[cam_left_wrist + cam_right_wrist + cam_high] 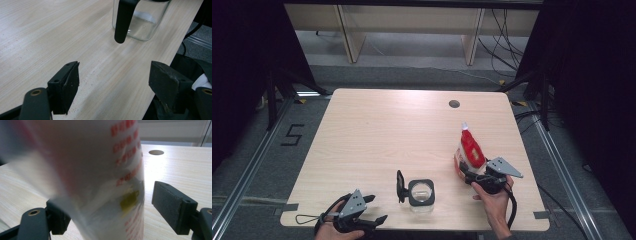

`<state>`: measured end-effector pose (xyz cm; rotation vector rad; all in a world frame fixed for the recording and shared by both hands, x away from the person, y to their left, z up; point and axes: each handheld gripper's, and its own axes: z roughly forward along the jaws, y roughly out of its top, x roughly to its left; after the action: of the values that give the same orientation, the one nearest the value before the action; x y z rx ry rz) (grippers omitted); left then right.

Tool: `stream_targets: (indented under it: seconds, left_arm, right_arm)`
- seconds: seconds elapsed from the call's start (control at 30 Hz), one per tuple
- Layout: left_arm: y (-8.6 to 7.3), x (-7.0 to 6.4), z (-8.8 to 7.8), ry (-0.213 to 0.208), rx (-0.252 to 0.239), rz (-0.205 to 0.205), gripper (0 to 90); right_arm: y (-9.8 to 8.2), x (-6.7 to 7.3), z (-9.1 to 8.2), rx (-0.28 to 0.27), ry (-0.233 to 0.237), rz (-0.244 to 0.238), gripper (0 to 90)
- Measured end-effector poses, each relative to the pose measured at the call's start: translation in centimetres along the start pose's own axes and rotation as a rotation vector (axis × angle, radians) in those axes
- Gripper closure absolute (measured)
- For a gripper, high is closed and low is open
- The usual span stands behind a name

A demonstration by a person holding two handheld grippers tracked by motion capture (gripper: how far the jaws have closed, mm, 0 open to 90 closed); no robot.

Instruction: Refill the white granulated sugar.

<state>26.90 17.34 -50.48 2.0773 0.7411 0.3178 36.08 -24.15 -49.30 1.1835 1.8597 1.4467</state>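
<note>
- Table (377, 130): pale wood, spanning the middle of the high view and bearing both things toward its lower edge.
- Pouch (469, 152): red-and-white refill pack at centre right, standing, long axis near vertical, white spout uppermost and leaning slightly toward the upper left; it appears just set down for pouring.
- Jar (421, 193): glass, black-rimmed, lower centre, mouth upward, handle toward frame left; likely the receiver.
- Right gripper (473, 175): jaws apart, pouch between them, one pad clear.
- Left gripper (374, 210): lower left, jaws apart, empty, apparently waiting beside the jar.
</note>
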Motion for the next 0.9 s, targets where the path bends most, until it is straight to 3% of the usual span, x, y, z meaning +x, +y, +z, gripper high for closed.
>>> stream_targets:
  seconds: [0.1, 0.23, 0.27, 0.43, 0.6, 0.67, 0.73, 0.77, 0.83, 0.87, 0.9]
  left_arm:
    - [0.0, 0.0, 0.0, -0.001, -0.001, 0.003, 24.0]
    - [0.0, -0.1, 0.0, -0.004, 0.003, -0.005, 24.0]
    - [0.0, -0.1, 0.0, -0.004, 0.003, -0.005, 24.0]
    - [0.0, -0.1, 0.0, -0.006, 0.005, -0.004, 24.0]
    - [0.0, -0.1, -0.1, -0.009, 0.008, -0.007, 24.1]
    - [0.1, 0.0, -0.1, -0.012, 0.007, 0.026, 24.0]
    - [0.1, 0.1, -0.1, -0.015, 0.020, 0.026, 24.1]
    - [0.0, -0.1, -0.2, -0.013, 0.027, 0.006, 24.0]
    - [0.1, 0.0, -0.2, -0.007, 0.037, 0.023, 24.0]
    - [0.1, 0.1, -0.2, -0.007, 0.036, 0.024, 24.0]
    - [0.1, 0.1, -0.2, -0.007, 0.036, 0.026, 24.0]
  right_arm:
    - [-0.2, 0.2, 0.2, 0.004, 0.011, 0.037, 22.2]
    - [-0.4, 0.2, 0.8, -0.007, -0.003, 0.047, 21.4]
    - [-0.5, 0.4, 0.9, -0.008, 0.014, 0.086, 21.3]
    - [-0.7, 0.4, 1.4, -0.018, 0.008, 0.077, 19.6]
    - [-0.8, 0.0, 1.8, 0.008, 0.007, 0.083, 19.9]
    - [-0.8, 0.0, 2.0, -0.009, 0.003, 0.086, 20.0]
    - [-0.8, 0.2, 1.9, 0.014, -0.004, 0.105, 20.5]
    - [-1.0, 0.1, 2.2, -0.010, 0.008, 0.089, 20.8]
    - [-1.0, 0.1, 2.3, -0.004, 0.009, 0.086, 21.2]
    - [-1.0, 0.4, 2.3, 0.018, -0.006, 0.108, 21.7]
    - [-1.1, 0.4, 2.4, 0.014, 0.016, 0.113, 21.9]
